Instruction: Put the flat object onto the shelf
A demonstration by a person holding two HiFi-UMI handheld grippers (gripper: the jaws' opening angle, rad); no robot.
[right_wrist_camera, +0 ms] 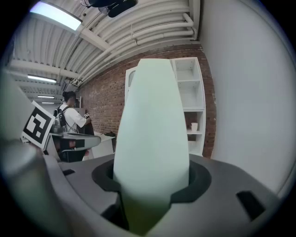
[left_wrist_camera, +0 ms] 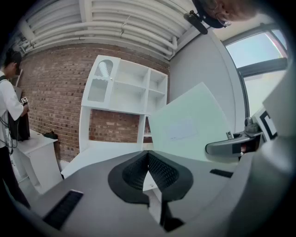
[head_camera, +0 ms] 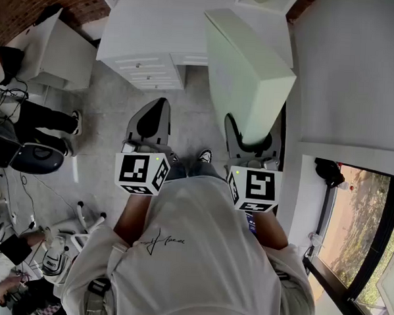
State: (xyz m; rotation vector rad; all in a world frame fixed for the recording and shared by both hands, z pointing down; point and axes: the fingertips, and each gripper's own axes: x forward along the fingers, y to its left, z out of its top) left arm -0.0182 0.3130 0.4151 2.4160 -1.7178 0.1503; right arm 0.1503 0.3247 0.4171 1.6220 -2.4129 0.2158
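Note:
A flat pale green box stands on edge between the jaws of my right gripper, which is shut on its lower end. In the right gripper view the flat box rises from the right gripper and hides much of the white shelf unit behind it. The shelf unit stands against a brick wall ahead, and its top shows from above in the head view. My left gripper is held level beside the right one. The left gripper has its jaws together and holds nothing. The box shows to its right.
A person stands by a white desk at the left; more people and chairs are on the floor there. A plain white wall and a window run along the right. A small cup sits on a shelf.

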